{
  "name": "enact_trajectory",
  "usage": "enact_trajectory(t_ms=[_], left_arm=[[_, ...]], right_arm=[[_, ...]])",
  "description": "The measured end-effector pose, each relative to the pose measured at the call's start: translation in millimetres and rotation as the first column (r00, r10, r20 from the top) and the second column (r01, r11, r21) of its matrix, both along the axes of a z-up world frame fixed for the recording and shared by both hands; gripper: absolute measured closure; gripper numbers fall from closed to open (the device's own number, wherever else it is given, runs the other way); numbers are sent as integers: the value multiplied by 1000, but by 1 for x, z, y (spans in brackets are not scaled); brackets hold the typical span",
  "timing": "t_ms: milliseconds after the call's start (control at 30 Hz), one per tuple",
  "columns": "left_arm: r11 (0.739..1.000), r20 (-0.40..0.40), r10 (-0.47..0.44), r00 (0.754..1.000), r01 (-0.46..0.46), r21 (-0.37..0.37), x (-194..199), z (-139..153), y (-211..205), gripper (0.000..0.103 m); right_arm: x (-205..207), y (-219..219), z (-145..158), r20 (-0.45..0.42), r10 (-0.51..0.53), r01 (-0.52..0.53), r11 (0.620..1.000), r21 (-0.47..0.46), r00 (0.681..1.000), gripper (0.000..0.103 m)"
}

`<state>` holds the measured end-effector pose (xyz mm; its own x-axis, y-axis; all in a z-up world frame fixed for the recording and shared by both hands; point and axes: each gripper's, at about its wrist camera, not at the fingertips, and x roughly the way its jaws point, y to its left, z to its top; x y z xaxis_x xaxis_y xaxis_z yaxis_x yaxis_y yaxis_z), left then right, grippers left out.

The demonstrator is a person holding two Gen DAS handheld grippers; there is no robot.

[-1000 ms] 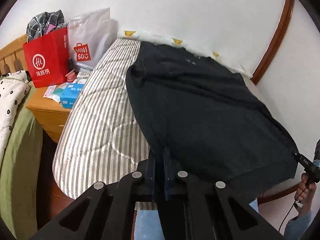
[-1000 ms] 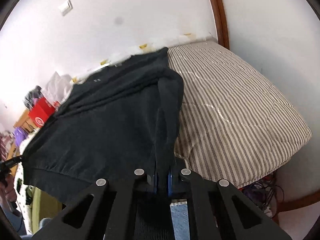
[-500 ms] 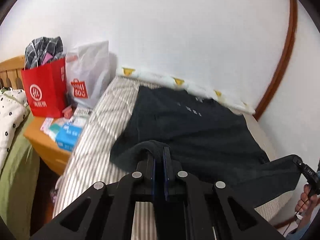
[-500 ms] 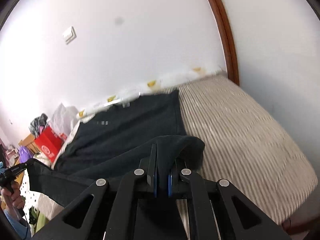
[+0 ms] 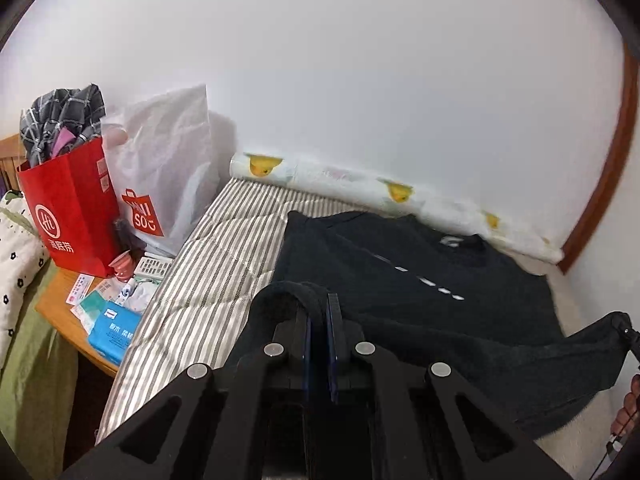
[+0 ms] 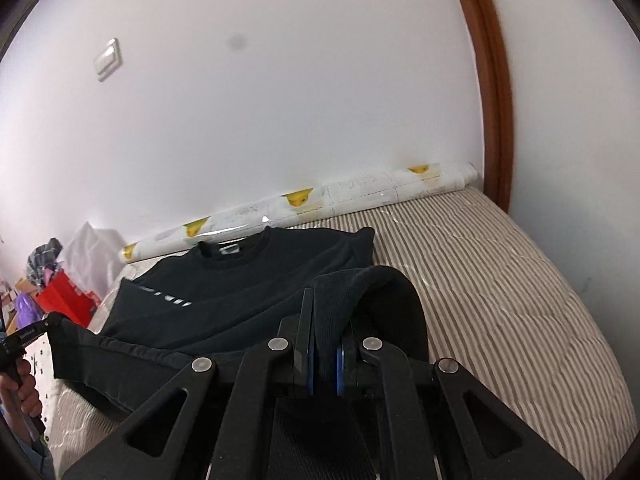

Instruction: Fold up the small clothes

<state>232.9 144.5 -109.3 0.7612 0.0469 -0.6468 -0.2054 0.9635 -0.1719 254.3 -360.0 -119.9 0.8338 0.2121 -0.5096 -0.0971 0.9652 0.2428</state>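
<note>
A black sweatshirt (image 5: pixel 400 280) lies on the striped mattress (image 5: pixel 224 256), its collar toward the wall and white marks across the chest. Its bottom hem is lifted off the bed, stretched between my two grippers. My left gripper (image 5: pixel 318 308) is shut on the left hem corner. My right gripper (image 6: pixel 326 312) is shut on the right hem corner, whose cloth (image 6: pixel 384 280) loops over the fingers. In the right wrist view the sweatshirt (image 6: pixel 248 276) lies flat beyond the raised hem. Each gripper shows at the edge of the other's view, the right one (image 5: pixel 624 326) and the left one (image 6: pixel 36 332).
A rolled white sheet with yellow ducks (image 5: pixel 360 184) lies along the white wall. Left of the bed, a wooden nightstand (image 5: pixel 60 312) holds a red paper bag (image 5: pixel 68 208), a white plastic bag (image 5: pixel 164 168), a blue tissue pack (image 5: pixel 114 332) and small items. A brown door frame (image 6: pixel 492 80) stands at right.
Both grippers have lifted the hem and carried it up and toward the collar. The sweatshirt's lower part has come off the bed's front edge, and the chest marks and collar have come into view.
</note>
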Motion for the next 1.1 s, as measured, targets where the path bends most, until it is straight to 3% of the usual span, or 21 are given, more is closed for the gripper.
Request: enact_trajectory(t_ms=[233, 533, 633, 667, 700, 800, 967, 1033, 1100], left_arm=[[999, -80, 13, 997, -10, 47, 40, -37, -2, 96], [999, -136, -6, 991, 12, 46, 55, -52, -2, 93], [998, -135, -24, 991, 32, 60, 50, -47, -4, 90], [997, -136, -26, 990, 35, 66, 45, -44, -6, 86], [997, -138, -31, 990, 40, 66, 41, -42, -6, 81], [997, -133, -56, 990, 62, 42, 25, -36, -8, 68], [994, -130, -103, 986, 99, -39, -11, -33, -15, 67], [993, -129, -116, 985, 111, -49, -23, -34, -23, 67], [990, -139, -133, 981, 126, -55, -35, -36, -34, 67]], right_arm=[[61, 5, -49, -121, -27, 23, 999, -37, 992, 96], [83, 19, -76, -192, -73, 38, 983, -181, 979, 93], [75, 18, -72, -196, -83, 43, 979, -202, 977, 78], [69, 17, -68, -198, -104, 59, 974, -220, 975, 62], [61, 14, -63, -187, -120, 75, 970, -230, 975, 53], [31, 6, -49, -141, -122, 89, 971, -221, 982, 52], [-12, 10, -33, -124, -48, 25, 983, -183, 991, 53], [-24, 20, -33, -131, 16, -36, 988, -153, 991, 56], [-31, 30, -38, -148, 68, -88, 987, -131, 987, 69]])
